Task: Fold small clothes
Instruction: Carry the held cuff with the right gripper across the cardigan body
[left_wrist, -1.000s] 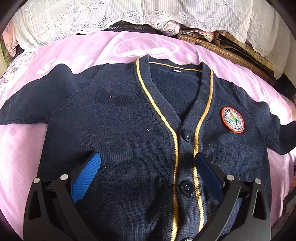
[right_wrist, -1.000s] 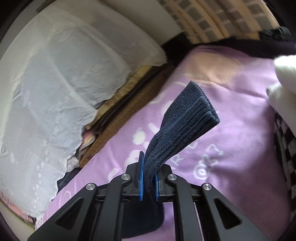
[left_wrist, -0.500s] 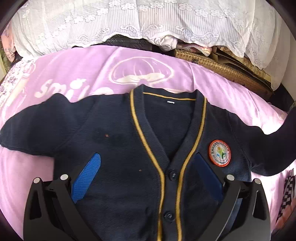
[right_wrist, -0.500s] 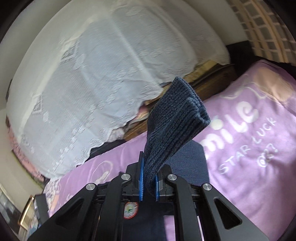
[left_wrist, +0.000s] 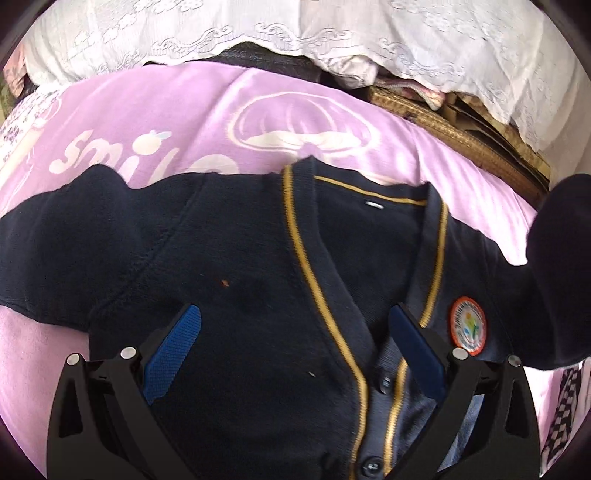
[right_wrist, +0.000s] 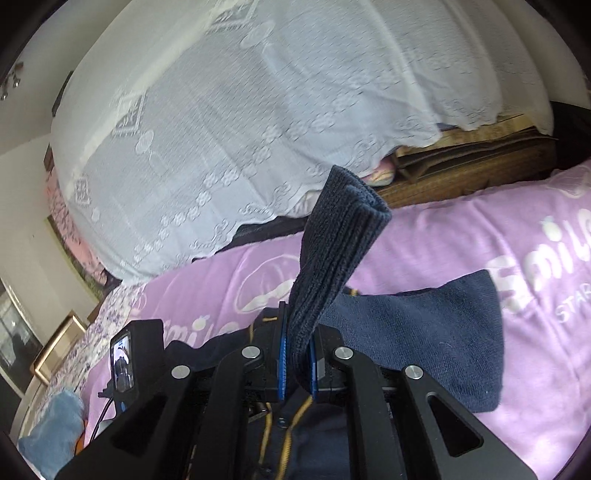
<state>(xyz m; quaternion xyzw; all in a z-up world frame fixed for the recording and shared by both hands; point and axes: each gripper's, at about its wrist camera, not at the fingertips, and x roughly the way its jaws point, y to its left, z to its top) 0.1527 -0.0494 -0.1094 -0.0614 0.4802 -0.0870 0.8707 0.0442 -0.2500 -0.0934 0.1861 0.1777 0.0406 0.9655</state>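
The small navy knitted cardigan with yellow trim (left_wrist: 280, 280) lies face up, buttoned, on the pink printed blanket (left_wrist: 207, 110). Its ribbed navy sleeve cuff (right_wrist: 340, 240) is clamped between the pads of the right gripper (right_wrist: 295, 363), raised above the garment body. The left gripper (left_wrist: 295, 354) hangs over the chest with jaws apart, gripping nothing. Step in hand, as judged: folding the sleeve inward. The next move calls for laying the cuff flat across the chest, then releasing.
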